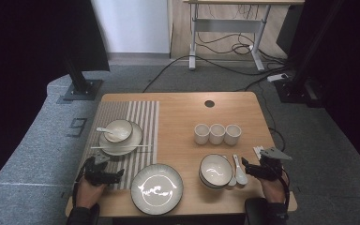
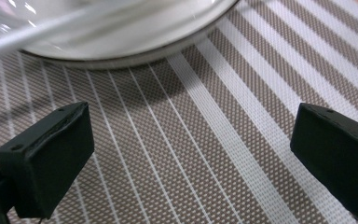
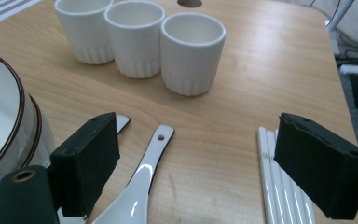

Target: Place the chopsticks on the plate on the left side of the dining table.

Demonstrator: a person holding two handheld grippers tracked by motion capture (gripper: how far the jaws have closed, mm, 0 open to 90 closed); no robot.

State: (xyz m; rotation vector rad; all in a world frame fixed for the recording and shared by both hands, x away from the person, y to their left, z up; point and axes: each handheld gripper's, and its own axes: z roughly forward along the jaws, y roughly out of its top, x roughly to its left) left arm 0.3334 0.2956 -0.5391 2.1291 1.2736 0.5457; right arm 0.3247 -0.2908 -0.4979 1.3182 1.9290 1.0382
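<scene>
My left gripper [image 1: 107,168] [image 2: 189,126] stands open low over the striped placemat [image 2: 191,154], nothing between its jaws. Just ahead of it lies the rim of a small plate [image 2: 121,56] [image 1: 133,140] carrying a white bowl [image 1: 118,130] and a spoon [image 1: 104,130], with a white chopstick [image 2: 28,35] laid across the plate. My right gripper [image 1: 254,163] [image 3: 198,135] is open above the bare wood. A white spoon [image 3: 144,182] lies between its jaws, untouched. White chopsticks [image 3: 272,186] lie by its right jaw and a stack of dark-rimmed bowls [image 3: 0,121] [image 1: 214,169] by its left.
Three white cups [image 3: 140,37] [image 1: 216,133] stand in a row beyond the right gripper. A large patterned plate [image 1: 156,188] sits at the table's front middle. A round cable hole [image 1: 209,103] marks the far edge. Bare wood lies between placemat and cups.
</scene>
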